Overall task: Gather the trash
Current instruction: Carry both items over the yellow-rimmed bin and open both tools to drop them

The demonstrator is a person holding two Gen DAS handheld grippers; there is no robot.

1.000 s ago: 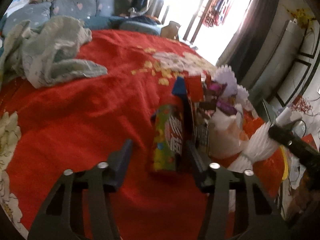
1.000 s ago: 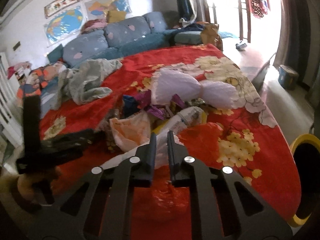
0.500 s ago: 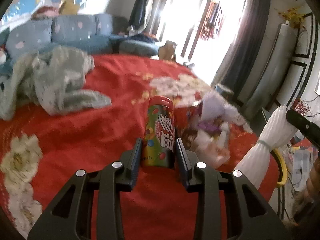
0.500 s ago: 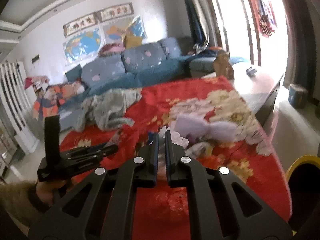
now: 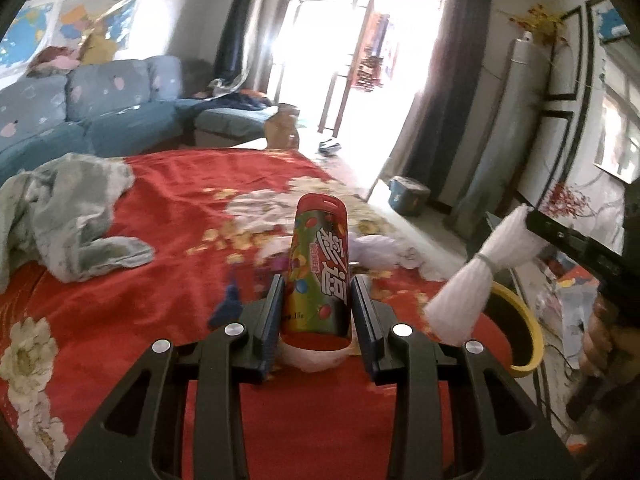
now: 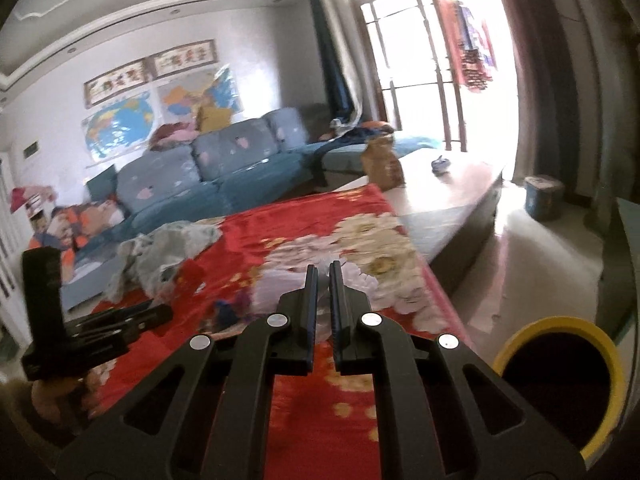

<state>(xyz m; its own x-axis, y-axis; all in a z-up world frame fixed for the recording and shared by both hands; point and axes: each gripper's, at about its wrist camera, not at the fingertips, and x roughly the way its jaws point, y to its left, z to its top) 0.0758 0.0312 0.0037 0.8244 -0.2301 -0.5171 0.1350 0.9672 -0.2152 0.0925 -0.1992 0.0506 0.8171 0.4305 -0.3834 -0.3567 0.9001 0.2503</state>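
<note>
In the left wrist view, the left gripper pinches a candy tube between its two fingers. The pads press on the lower part of the tube from both sides, and the tube stands almost upright, clear of the red blanket. I judge it is held low so that the top stays free and it can drop straight when released. The tube has a red cap and a green body with coloured candies printed on it. Large white Chinese characters run down its side, but I cannot read them with certainty; near the bottom a small print seems to give a weight. At the right, the right gripper holds a white bundle, tied in the middle, which hangs from its tips. Below the bundle is the yellow rim of a bin, probably where both things should go. More wrappers lie blurred on the blanket behind the tube.

In the right wrist view, the right gripper has its fingers pressed together, with only a thin gap; the bundle itself hardly shows here. The bin is low at the right, beside the bed. The left gripper is at the left. On the wall hang maps and two framed scrolls with writing too small to read.
</note>
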